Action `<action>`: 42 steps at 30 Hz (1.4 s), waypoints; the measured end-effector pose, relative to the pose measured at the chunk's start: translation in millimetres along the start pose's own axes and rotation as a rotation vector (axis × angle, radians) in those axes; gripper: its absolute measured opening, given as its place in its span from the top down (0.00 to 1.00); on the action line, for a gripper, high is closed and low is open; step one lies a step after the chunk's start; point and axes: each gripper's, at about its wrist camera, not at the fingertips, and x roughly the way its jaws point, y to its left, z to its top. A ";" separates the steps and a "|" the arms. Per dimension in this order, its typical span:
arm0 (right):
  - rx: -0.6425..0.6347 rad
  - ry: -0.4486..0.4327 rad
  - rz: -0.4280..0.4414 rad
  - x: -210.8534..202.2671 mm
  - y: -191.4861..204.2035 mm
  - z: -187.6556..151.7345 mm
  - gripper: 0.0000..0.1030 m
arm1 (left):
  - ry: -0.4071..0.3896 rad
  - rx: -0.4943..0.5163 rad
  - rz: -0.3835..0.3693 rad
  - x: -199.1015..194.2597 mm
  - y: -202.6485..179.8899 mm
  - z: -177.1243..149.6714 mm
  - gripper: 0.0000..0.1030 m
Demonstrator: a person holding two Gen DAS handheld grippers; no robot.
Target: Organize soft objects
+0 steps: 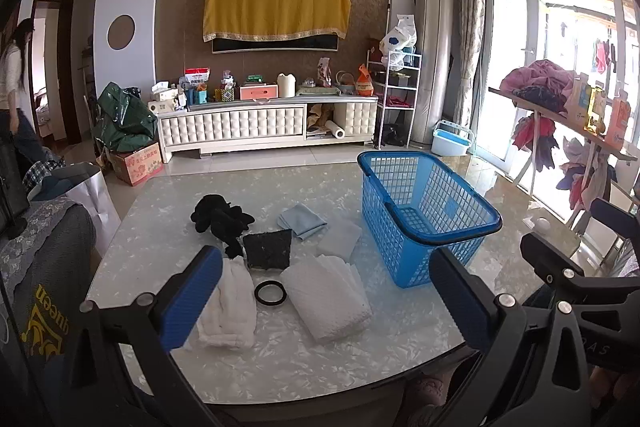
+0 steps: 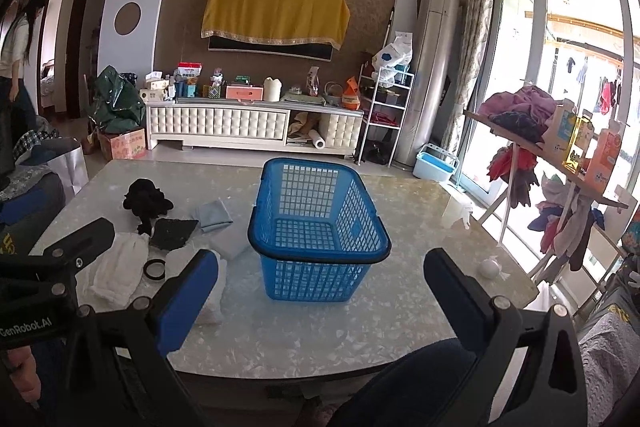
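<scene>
An empty blue mesh basket (image 1: 424, 211) stands on the marble table (image 1: 280, 359); it also shows in the right wrist view (image 2: 316, 223). Left of it lie soft items: a black cloth (image 1: 220, 219), a blue cloth (image 1: 301, 221), a pale grey cloth (image 1: 340, 238), a dark sponge pad (image 1: 267, 247), two white towels (image 1: 232, 303) (image 1: 328, 299) and a black ring (image 1: 270, 293). My left gripper (image 1: 326, 299) is open above the near towels. My right gripper (image 2: 320, 291) is open before the basket. Both are empty.
A small white ball (image 2: 490, 267) lies on the table's right side. A clothes rack (image 2: 560, 163) stands to the right. A TV cabinet (image 1: 264, 125) lines the far wall. A person (image 1: 12, 87) stands at the far left. A sofa arm (image 1: 36, 267) sits left of the table.
</scene>
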 end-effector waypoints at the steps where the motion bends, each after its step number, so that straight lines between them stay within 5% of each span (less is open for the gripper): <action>1: 0.000 0.002 -0.001 0.1 0.3 -0.3 0.00 | 0.001 0.000 0.000 0.3 -0.1 -0.2 0.00; 12: -0.006 0.029 0.013 1.9 2.7 0.5 0.00 | 0.029 -0.005 -0.003 4.0 1.0 -0.1 0.00; 19: -0.007 0.109 0.076 17.1 3.2 2.2 0.00 | 0.132 -0.010 -0.005 20.3 6.7 -1.5 0.00; 35: -0.005 0.228 0.323 50.0 24.4 14.6 0.00 | 0.293 -0.031 0.066 36.0 47.7 9.3 0.00; 42: -0.016 0.353 0.460 64.2 48.9 13.1 0.00 | 0.379 -0.024 0.110 48.0 71.7 10.4 0.00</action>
